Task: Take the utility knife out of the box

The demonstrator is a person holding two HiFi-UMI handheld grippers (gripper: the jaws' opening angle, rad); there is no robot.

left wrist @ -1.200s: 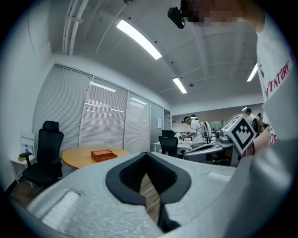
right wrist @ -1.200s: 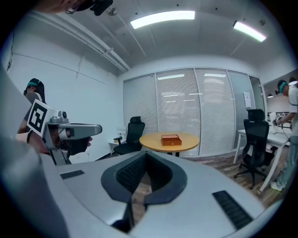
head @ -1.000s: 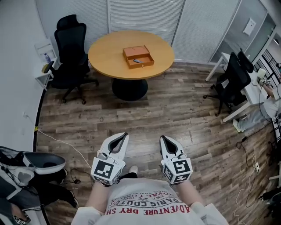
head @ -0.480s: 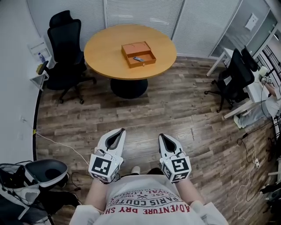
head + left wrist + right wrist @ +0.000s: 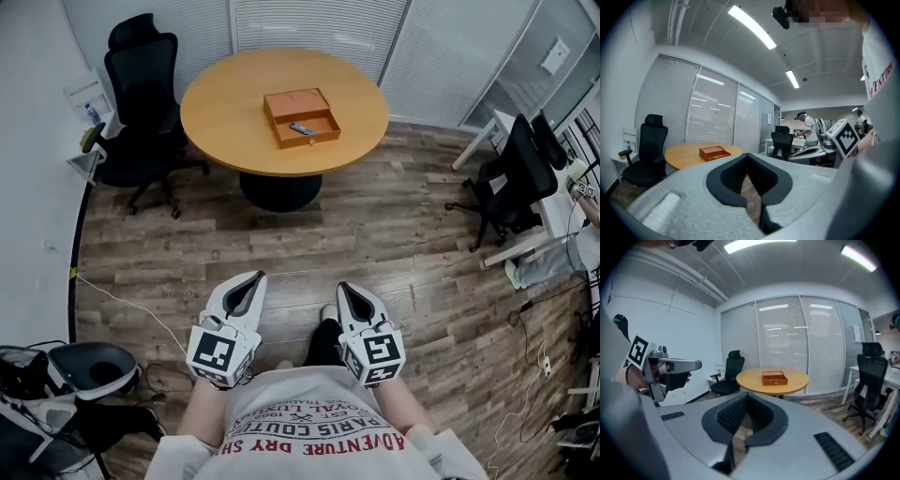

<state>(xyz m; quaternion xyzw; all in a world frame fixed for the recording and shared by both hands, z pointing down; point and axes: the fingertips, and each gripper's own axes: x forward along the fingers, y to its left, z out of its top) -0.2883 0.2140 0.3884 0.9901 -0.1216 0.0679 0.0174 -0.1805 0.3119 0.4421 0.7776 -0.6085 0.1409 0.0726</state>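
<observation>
An open orange wooden box [image 5: 302,117] lies on a round wooden table [image 5: 225,112] far across the room. A small grey utility knife [image 5: 301,128] rests in the box's front tray. My left gripper [image 5: 255,276] and right gripper [image 5: 345,287] are held side by side in front of my body over the wood floor, both pointing toward the table and well short of it. Each is shut with nothing between its jaws. The left gripper view shows its closed tips [image 5: 748,155] with the box [image 5: 714,152] beyond them. The right gripper view shows its own closed tips [image 5: 747,394] and the box [image 5: 774,377].
A black office chair [image 5: 141,89] stands left of the table. Another black chair [image 5: 520,169] sits by a white desk [image 5: 511,246] at the right. Cables trail on the floor [image 5: 122,300]. A grey seat [image 5: 89,364] and bags crowd the lower left. A person [image 5: 809,127] works at a far desk.
The table and box have drawn slightly nearer and shifted in the head view as I step forward. Both grippers keep the same pose, still shut.
</observation>
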